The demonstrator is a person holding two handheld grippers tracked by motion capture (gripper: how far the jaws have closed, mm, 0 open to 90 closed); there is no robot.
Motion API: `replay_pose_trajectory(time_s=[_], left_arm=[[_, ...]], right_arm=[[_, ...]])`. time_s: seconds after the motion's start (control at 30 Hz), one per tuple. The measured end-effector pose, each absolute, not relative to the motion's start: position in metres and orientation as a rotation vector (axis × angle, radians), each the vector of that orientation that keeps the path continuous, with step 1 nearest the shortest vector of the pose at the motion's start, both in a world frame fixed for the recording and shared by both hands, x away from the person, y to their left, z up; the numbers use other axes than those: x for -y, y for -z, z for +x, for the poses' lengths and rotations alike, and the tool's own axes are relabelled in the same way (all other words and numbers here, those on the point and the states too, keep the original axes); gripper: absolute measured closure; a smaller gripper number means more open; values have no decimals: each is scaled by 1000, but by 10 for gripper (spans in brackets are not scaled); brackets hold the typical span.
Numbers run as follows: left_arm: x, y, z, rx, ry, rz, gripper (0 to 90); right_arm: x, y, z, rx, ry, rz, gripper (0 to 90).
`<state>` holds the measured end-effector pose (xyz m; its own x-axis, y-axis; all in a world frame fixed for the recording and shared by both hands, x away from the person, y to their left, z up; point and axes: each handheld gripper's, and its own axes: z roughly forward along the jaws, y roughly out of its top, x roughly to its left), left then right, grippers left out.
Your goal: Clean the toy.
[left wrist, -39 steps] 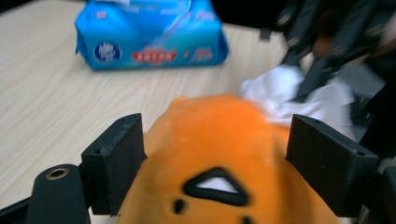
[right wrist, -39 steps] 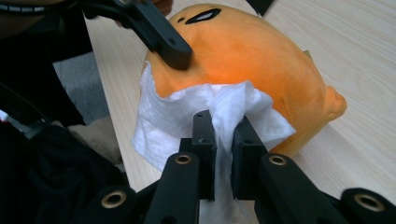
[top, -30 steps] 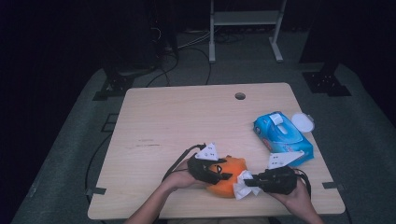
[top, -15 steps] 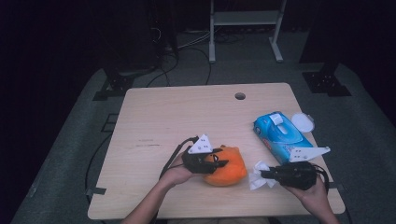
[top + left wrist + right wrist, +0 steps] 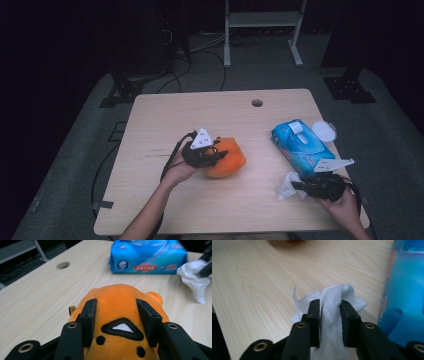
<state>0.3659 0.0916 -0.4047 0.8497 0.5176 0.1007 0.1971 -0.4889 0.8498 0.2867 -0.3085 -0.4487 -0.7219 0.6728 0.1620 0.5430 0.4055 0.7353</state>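
An orange plush toy (image 5: 231,159) lies on the wooden table (image 5: 200,115), left of centre. My left gripper (image 5: 216,155) is shut on it, and in the left gripper view both pads press into the orange plush toy (image 5: 120,292) above its stitched black face. A crumpled white wipe (image 5: 286,186) rests on the table at the front right. My right gripper (image 5: 296,186) is level with it, its jaws just having been opening. In the right gripper view the wipe (image 5: 332,293) hangs loosely between the parted fingers (image 5: 314,312).
A blue pack of wet wipes (image 5: 300,145) lies just behind the right gripper, with a round white lid (image 5: 324,131) beside it near the table's right edge. A cable hole (image 5: 257,103) sits at the far middle. Dark floor and stands surround the table.
The right gripper has carried the wipe rightward, away from the toy, to beside the blue pack, and its jaws have parted. The left gripper and toy have shifted slightly left and back.
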Motion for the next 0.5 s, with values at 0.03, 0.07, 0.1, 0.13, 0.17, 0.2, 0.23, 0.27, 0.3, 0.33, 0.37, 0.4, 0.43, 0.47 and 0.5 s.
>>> replay_pose_trajectory(time_s=[0.03, 0.07, 0.1, 0.13, 0.17, 0.2, 0.23, 0.27, 0.3, 0.33, 0.37, 0.4, 0.43, 0.47, 0.5], left_arm=[[-92, 408, 367, -529, -421, 2088, 548], [-92, 412, 368, -534, -413, 2089, 545], [-92, 414, 368, -537, -401, 2087, 540], [-93, 415, 368, -544, -387, 2071, 534], [-93, 415, 368, -544, -385, 2069, 526], [-94, 414, 368, -546, -380, 2069, 514], [-95, 413, 367, -542, -378, 2072, 495], [-95, 412, 367, -546, -376, 2063, 471], [-96, 411, 367, -553, -371, 2058, 448], [-96, 411, 367, -553, -371, 2058, 427], [-99, 407, 367, -559, -351, 2029, 417], [-99, 407, 367, -559, -351, 2029, 413], [-102, 402, 365, -562, -344, 1999, 394], [-103, 400, 364, -559, -348, 1998, 381], [-104, 397, 362, -558, -347, 1996, 359]], right_arm=[[310, 449, 287, -2485, -1223, 1095, 686], [311, 449, 287, -2474, -1234, 1096, 675], [312, 449, 286, -2466, -1240, 1094, 650], [312, 448, 286, -2459, -1250, 1093, 626], [314, 447, 285, -2451, -1272, 1097, 614], [315, 447, 284, -2443, -1283, 1099, 610], [315, 445, 283, -2434, -1292, 1098, 601], [316, 444, 283, -2421, -1312, 1094, 590], [317, 442, 282, -2411, -1334, 1091, 585], [318, 440, 282, -2401, -1355, 1090, 581], [318, 439, 281, -2394, -1369, 1086, 574], [318, 439, 281, -2394, -1369, 1086, 574], [317, 436, 280, -2383, -1394, 1072, 567], [316, 435, 280, -2382, -1397, 1072, 565], [316, 434, 279, -2379, -1403, 1068, 560]])
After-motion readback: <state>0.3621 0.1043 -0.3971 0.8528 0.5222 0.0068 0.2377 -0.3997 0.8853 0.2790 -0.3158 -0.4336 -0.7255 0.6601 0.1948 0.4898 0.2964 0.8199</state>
